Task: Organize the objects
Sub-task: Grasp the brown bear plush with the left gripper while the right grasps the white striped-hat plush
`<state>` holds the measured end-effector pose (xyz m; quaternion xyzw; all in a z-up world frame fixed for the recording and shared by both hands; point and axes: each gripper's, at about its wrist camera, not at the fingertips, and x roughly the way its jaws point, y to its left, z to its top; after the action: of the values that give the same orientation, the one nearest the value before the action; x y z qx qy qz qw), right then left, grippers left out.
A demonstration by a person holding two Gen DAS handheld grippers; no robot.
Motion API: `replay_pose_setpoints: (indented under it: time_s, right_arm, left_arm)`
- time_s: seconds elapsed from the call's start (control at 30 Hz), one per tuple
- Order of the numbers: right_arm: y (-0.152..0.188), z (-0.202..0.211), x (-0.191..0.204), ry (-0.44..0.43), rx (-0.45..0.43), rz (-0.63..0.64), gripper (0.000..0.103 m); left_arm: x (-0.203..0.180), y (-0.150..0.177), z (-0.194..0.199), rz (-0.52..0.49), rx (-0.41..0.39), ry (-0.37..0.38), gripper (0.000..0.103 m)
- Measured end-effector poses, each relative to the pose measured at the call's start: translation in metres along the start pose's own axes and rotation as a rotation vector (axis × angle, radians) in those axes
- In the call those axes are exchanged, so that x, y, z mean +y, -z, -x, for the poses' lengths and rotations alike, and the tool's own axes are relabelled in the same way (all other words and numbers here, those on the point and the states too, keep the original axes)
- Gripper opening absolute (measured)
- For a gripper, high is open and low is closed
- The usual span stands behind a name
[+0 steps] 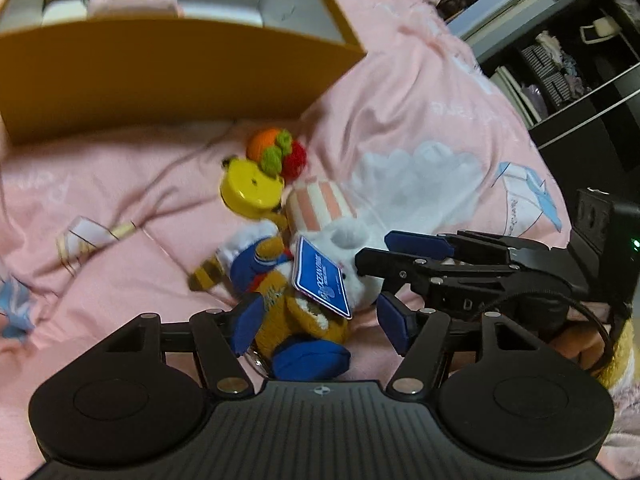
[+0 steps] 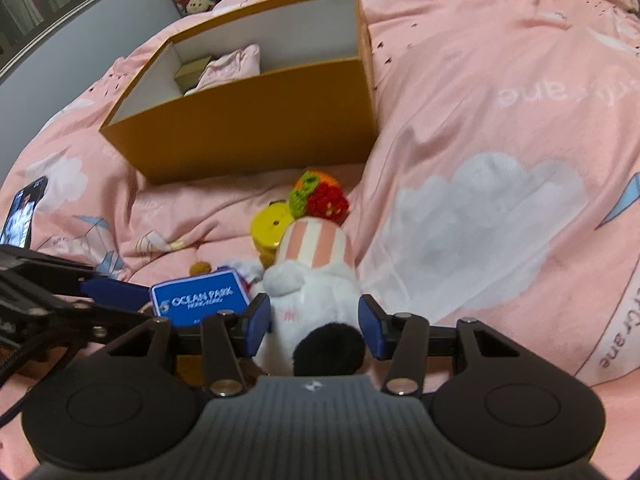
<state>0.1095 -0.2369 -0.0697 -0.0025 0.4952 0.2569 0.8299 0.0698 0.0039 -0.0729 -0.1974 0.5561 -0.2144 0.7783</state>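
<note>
- The left gripper [image 1: 316,322] has its jaws spread wide around the brown plush toy in blue clothes [image 1: 288,312], pads not yet pressing; released.
- The right gripper [image 2: 314,326] straddles the white plush [image 2: 316,300] with the striped pink hat; its jaws look parted on either side of the body, close to it but, as far as I can judge, not squeezing.
- The two toys lie touching each other on the bed, with the blue tag [image 2: 200,300] across them, so closing on one may drag the other; best to grip the body, not the tag, and lift straight up.
- The orange box [image 2: 256,120] sits just beyond the pile, open-topped, with a pink cloth item [image 2: 228,66] already inside; likely the destination.
- A yellow round toy [image 1: 252,194] and crocheted fruit [image 1: 280,152] remain loose between the toys and the box.
- The pink duvet [image 2: 500,128] is soft and rumpled, so things can roll or sink.
- A dark shelf unit [image 1: 568,64] stands beside the bed; a phone [image 2: 22,216] lies at the left.
</note>
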Motion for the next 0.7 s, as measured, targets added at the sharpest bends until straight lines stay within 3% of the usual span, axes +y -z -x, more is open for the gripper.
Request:
replay_pose_setpoints:
  time_s: [0.23,0.33,0.53,0.7]
  right_arm:
    - [-0.003,-0.013,-0.011,-0.049,0.065,-0.039,0.058]
    - [-0.005,-0.021,-0.018,-0.077,0.086,-0.069,0.065]
    - [-0.006,-0.039,-0.032,-0.17,0.128,-0.159,0.066]
    - [-0.005,-0.036,-0.026,-0.17,0.121,-0.141,0.062]
  left_arm:
    - [0.014,-0.012,-0.025,0.091,0.094,-0.036,0.07]
    - [0.019,-0.011,-0.035,0.114,0.14,-0.017,0.07]
    - [0.018,-0.007,-0.028,0.119,0.11,-0.011,0.062]
    - [0.013,-0.004,-0.013,0.108,0.05,-0.019,0.061]
